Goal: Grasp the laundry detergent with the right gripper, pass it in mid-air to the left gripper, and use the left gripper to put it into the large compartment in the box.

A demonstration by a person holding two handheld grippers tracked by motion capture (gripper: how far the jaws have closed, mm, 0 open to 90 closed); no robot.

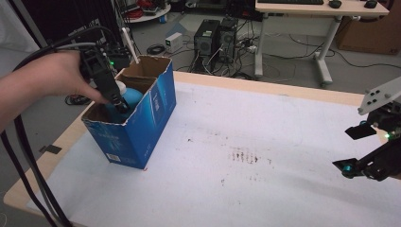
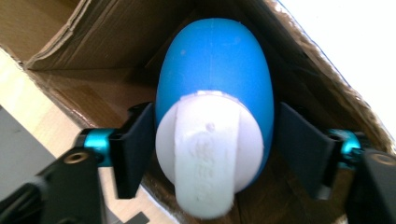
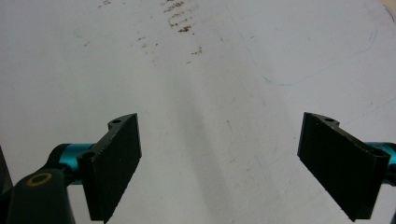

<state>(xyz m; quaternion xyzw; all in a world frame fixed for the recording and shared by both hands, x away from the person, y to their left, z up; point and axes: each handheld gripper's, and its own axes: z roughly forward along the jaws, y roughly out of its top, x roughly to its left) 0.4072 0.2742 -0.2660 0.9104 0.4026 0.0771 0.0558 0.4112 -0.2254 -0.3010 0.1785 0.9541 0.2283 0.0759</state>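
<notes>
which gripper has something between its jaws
The left gripper, down inside the box: its jaws flank the blue bottle at its white cap, with a gap on one side. The right gripper hangs open above the bare table.

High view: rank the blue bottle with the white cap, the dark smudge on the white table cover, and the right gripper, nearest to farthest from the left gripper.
1. Blue bottle with white cap, between the left gripper jaws inside the blue cardboard box.
2. Dark smudge, mid-table on the white table cover.
3. Right gripper, at the far right edge.
</notes>
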